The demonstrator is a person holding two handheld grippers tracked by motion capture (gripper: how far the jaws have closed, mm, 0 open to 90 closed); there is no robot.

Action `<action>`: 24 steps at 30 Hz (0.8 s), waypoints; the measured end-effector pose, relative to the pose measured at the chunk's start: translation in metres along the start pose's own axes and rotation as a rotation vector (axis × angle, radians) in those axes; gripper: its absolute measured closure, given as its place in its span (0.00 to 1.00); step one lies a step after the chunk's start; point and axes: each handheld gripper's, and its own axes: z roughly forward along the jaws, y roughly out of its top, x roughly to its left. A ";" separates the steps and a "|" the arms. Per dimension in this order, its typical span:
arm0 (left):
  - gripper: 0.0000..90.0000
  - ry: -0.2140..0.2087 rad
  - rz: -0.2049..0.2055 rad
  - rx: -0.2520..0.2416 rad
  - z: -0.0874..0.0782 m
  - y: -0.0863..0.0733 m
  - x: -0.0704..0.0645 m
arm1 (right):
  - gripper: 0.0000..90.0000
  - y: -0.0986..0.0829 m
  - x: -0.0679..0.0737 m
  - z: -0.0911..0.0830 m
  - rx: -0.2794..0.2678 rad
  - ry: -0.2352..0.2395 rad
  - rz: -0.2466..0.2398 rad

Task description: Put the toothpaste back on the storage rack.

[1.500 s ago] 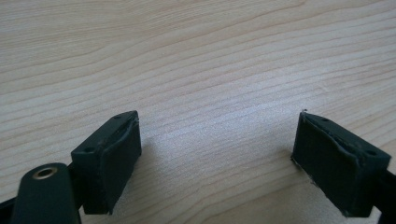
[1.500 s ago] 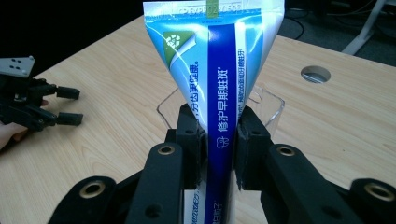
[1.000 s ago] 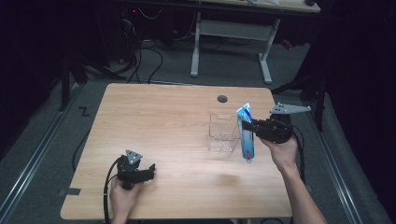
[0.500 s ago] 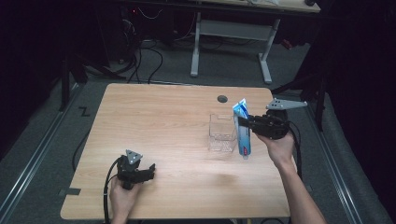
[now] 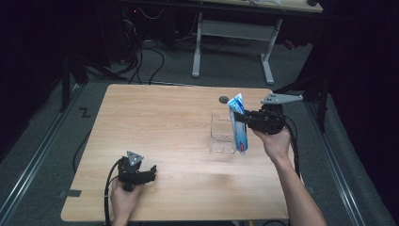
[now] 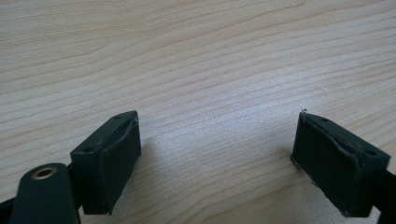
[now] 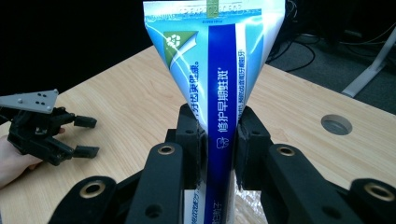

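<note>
Wooden table (image 5: 160, 122) | right hand-held gripper (image 7: 219, 135) clamps toothpaste tube (image 7: 219, 70) | left hand-held gripper (image 6: 217, 154) gapes, empty

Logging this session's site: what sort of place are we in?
Likely a lab or recording room: a bare wooden table, cables on the grey floor, a desk frame behind.

one toothpaste tube (image 5: 239, 126), one clear plastic container (image 5: 222, 135) and two hand-held tools, the left tool (image 5: 147, 173) and the right tool (image 5: 241, 120), on one wooden worktop (image 5: 174, 122) with one round grommet hole (image 5: 223, 100).
</note>
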 end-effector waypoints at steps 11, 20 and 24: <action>0.17 -0.001 0.000 0.000 0.000 0.000 0.000 | 0.83 0.011 0.000 0.012 -0.021 -0.017 0.003; 0.17 -0.001 0.001 0.000 0.000 0.000 0.000 | 0.83 0.018 0.001 0.024 -0.028 -0.058 -0.003; 0.17 -0.002 0.001 0.001 0.000 0.000 0.000 | 0.83 0.019 -0.001 0.029 -0.024 -0.084 -0.004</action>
